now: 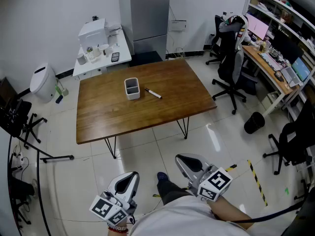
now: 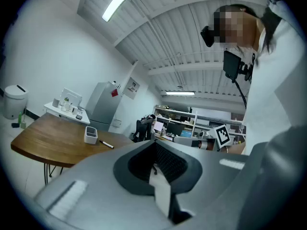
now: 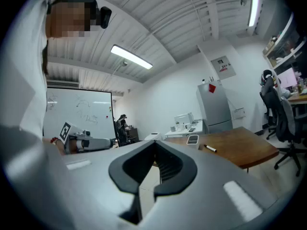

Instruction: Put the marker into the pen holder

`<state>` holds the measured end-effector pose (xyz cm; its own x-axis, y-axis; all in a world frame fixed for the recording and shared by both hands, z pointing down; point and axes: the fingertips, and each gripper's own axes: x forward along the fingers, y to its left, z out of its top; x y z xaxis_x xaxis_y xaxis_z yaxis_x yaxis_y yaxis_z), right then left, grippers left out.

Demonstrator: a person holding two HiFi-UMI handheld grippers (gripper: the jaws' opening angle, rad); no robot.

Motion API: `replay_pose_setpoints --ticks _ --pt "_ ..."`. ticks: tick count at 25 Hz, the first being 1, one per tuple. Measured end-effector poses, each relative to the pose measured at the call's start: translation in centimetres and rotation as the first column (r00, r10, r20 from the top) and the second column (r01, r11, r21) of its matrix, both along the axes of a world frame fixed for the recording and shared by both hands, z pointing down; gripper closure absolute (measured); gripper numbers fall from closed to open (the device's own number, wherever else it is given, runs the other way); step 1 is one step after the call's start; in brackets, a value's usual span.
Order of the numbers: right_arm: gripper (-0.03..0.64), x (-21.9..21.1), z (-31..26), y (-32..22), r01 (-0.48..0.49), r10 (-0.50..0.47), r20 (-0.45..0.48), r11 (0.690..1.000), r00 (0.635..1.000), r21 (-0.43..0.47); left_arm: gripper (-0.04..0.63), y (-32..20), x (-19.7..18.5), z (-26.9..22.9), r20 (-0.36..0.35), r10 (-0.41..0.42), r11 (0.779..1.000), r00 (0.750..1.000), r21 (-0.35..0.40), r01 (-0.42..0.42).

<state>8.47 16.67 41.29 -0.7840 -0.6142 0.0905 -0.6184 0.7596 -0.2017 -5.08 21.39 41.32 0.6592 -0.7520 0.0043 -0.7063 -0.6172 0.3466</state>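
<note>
A white pen holder (image 1: pixel 132 88) stands upright near the middle of the wooden table (image 1: pixel 108 117). A black and white marker (image 1: pixel 153 93) lies flat just right of it, a short gap apart. Both grippers hang low over the floor, well short of the table's near edge. My left gripper (image 1: pixel 131 176) is shut and holds nothing. My right gripper (image 1: pixel 183 159) is shut and holds nothing too. The left gripper view shows its jaws (image 2: pixel 154 143) closed, with the holder (image 2: pixel 90 134) and marker (image 2: pixel 106 144) far off. In the right gripper view the holder (image 3: pixel 193 139) and marker (image 3: pixel 210 148) are distant too.
A white side table (image 1: pixel 101 50) with a printer and a grey cabinet (image 1: pixel 147 14) stand behind the table. Office chairs (image 1: pixel 230 58) and a cluttered desk (image 1: pixel 275 68) are at the right, with a black bin (image 1: pixel 254 123). A white bin (image 1: pixel 42 81) and a stand (image 1: pixel 29 132) are at the left.
</note>
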Motion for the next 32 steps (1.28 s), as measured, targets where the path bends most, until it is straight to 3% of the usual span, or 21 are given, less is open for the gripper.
replay_pose_setpoints --ticks 9,18,26,32 --pt "0.631 -0.8 -1.1 -13.9 0.053 -0.053 -0.013 0.999 0.999 0.012 0.614 -12.5 -2.5 -1.0 -0.001 -0.1 0.995 0.995 0.016 0.1" --pt "0.632 0.7 2.1 -23.0 0.077 -0.078 -0.015 0.997 0.997 -0.028 0.614 -21.5 -5.3 -0.1 0.059 -0.203 0.979 0.977 0.0 0.203" --pt "0.63 -1.2 4.2 -27.2 0.084 -0.084 -0.007 0.993 0.996 -0.086 0.612 -26.2 -7.0 1.1 0.056 -0.192 0.979 0.98 -0.053 0.195" --pt "0.632 -4.2 5.6 -32.5 0.007 -0.01 -0.022 0.989 1.0 -0.149 0.612 -32.1 -10.2 1.1 0.032 -0.155 0.986 0.987 -0.064 0.157"
